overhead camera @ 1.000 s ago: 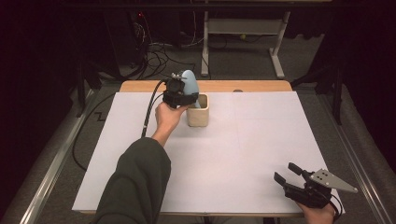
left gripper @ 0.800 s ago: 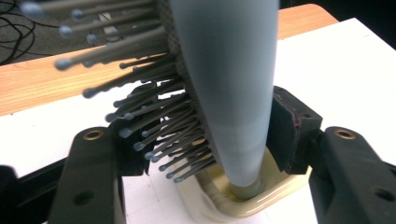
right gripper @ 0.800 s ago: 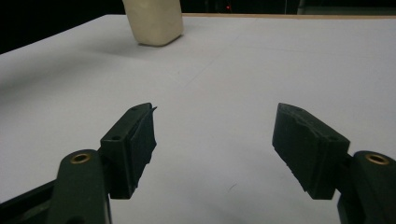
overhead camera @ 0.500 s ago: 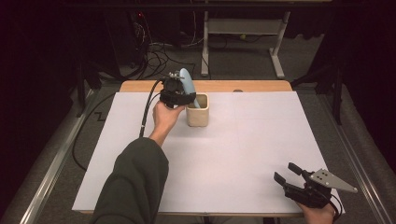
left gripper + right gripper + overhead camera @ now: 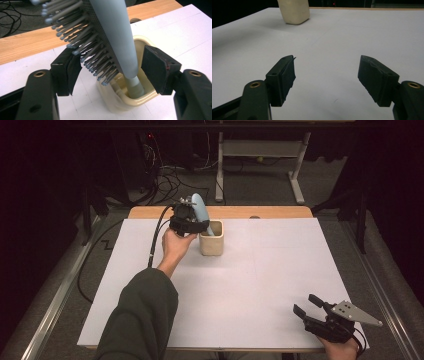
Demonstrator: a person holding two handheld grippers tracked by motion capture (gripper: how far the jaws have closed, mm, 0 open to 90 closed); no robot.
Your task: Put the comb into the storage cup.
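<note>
From the high view I see my left gripper point(image 5: 196, 222) at the far left-centre of the counter point(image 5: 260, 285), held just beside a cream cup point(image 5: 211, 240) that stands on the white sheet near the wooden far edge. A pale blue hairbrush point(image 5: 199, 211) rises out of the cup, leaning left over the gripper. The arm in a dark green sleeve point(image 5: 140, 317) comes in from the near side, and a black cable point(image 5: 156, 232) trails down from the gripper.

The left gripper view gives me what the high view cannot: the brush point(image 5: 112, 37) stands handle-down in the cup point(image 5: 130, 100), its narrow end resting inside at the bottom. The back is smooth, matte grey-blue; the bristle face is a perforated pad set with grey pins, each tipped with a small ball, pointing toward the left pad. The jaws have just been opening: the brush is between them, but both pads stand apart from it, so it is released and leans on the cup by itself. The cup is glossy, with rounded corners.

Far to the right, at the near corner of the counter, my right gripper point(image 5: 307, 306) rests in the hand, grey plate on top. The right gripper view shows its jaws spread wide with only bare white sheet between them, and the cup point(image 5: 294, 11) well apart at the far left.
</note>
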